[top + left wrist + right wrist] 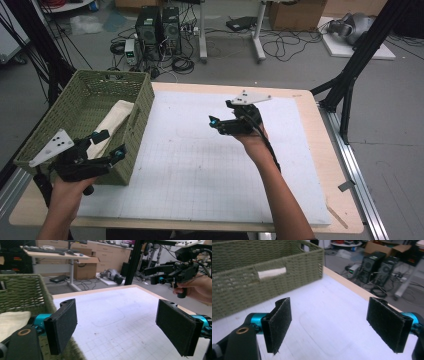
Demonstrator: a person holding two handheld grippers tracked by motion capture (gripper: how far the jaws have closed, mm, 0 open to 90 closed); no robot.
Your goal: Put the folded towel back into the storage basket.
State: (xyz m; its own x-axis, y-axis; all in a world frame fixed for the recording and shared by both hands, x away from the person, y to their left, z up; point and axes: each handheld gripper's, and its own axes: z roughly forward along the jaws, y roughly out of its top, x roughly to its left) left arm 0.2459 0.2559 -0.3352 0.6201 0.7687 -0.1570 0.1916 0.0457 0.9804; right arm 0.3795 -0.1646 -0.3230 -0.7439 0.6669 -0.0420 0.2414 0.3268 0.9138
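Observation:
A green woven basket (142, 107) stands on the left of the table with a folded cream cloth (115, 122) lying inside it. My left gripper (111, 144) hovers over the basket's near right corner, jaws wide open and nothing between them. In the left gripper view the left gripper (117, 315) spans the basket (22, 290) edge and the cloth (12, 320). My right gripper (221, 112) is held above the middle of the white mat (200, 165), open and empty. In its own view the right gripper (328, 315) faces the basket (249, 287), and the cloth (272, 272) shows through the handle slot.
The gridded white mat covers most of the wooden table (340, 190). Behind the table on the floor are computer towers (157, 27), cables and a cardboard box (295, 15). A black stand (350, 80) rises off the right edge. The other hand's gripper (155, 275) shows in the left gripper view.

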